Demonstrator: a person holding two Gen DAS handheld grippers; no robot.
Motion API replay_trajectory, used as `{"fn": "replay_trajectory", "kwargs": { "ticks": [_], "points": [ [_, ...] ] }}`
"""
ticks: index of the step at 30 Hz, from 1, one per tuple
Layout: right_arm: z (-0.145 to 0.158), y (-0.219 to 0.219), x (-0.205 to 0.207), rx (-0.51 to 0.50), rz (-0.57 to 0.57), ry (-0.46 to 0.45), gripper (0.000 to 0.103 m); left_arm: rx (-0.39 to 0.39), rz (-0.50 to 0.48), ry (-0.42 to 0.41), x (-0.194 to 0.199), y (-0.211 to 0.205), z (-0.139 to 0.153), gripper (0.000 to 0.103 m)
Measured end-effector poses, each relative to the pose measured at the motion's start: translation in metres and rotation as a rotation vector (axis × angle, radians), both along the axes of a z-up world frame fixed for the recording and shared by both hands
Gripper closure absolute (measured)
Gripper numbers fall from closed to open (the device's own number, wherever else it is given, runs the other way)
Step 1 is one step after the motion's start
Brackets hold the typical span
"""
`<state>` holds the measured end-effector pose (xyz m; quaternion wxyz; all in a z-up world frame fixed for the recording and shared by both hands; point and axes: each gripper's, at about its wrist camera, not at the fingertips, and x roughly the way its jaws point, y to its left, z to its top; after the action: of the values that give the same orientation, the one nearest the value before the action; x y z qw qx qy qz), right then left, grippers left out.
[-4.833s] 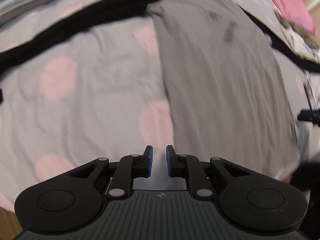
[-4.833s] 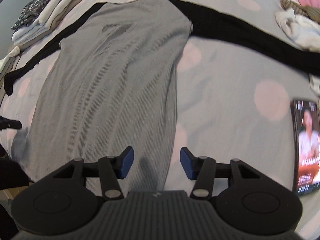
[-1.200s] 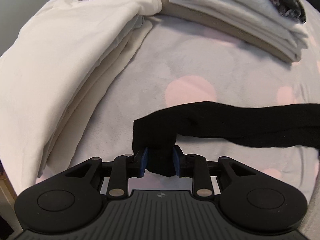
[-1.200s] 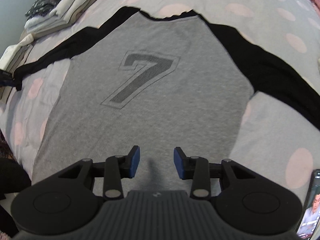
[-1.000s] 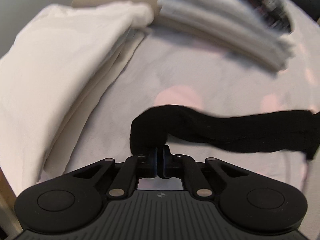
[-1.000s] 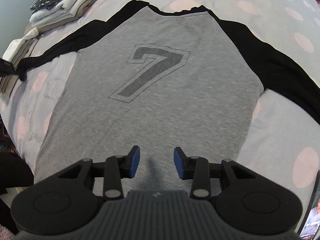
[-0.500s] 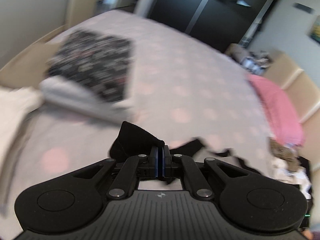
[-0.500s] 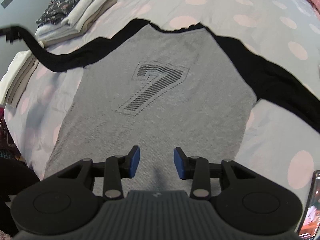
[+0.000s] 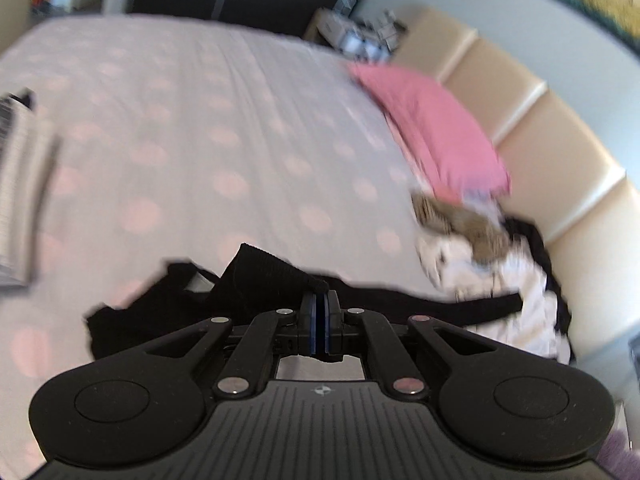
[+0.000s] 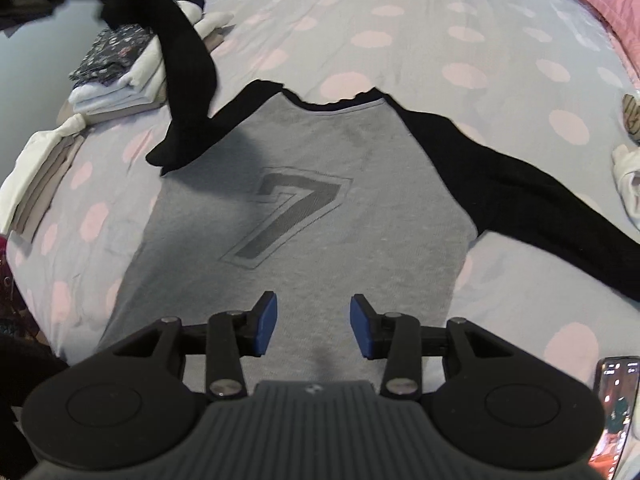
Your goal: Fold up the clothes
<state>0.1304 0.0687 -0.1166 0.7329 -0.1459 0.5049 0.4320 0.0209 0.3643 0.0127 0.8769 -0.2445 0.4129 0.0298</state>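
While the sleeve hung: limp, light knit.
left gripper point(image 9: 320, 320): fingers clamped on black sleeve point(image 10: 188, 64) cuff.
right gripper point(image 10: 312, 326): fingers apart, opening, empty above grey shirt point(image 10: 320, 208).
Hold: cuffs, hem corners.

Left wrist view: motion blur smears the clothes heap point(image 9: 476, 248) at right and the folded stack point(image 9: 16, 184) cut by the left edge. Right wrist view: phone point(image 10: 614, 404) cut off lower right; black sleeve point(image 10: 188, 60) leaves the upper-left corner.

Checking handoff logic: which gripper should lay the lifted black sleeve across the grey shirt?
Left. The left gripper is shut on the black sleeve; the right gripper is opening, empty, over the grey shirt.
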Motion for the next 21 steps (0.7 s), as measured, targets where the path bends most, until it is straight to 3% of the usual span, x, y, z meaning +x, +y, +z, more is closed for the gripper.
{"fn": "replay_trajectory", "kwargs": {
  "ticks": [6, 12, 15, 21],
  "points": [
    [-0.011, 0.003, 0.017, -0.052, -0.052, -0.009, 0.059, -0.035, -0.08, 0.087, 0.039, -0.03, -0.058, 0.101],
    [-0.017, 0.013, 0.029, -0.081, -0.083, -0.007, 0.059, -0.051, -0.089, 0.1, 0.038, -0.03, -0.066, 0.088],
    [-0.015, 0.021, 0.034, -0.079, -0.093, -0.004, 0.059, -0.019, -0.075, 0.097, 0.023, -0.015, -0.065, 0.086],
    [-0.015, 0.046, 0.049, -0.013, -0.104, 0.022, 0.063, 0.071, 0.058, 0.175, -0.025, 0.047, -0.087, 0.086]
  ]
}}
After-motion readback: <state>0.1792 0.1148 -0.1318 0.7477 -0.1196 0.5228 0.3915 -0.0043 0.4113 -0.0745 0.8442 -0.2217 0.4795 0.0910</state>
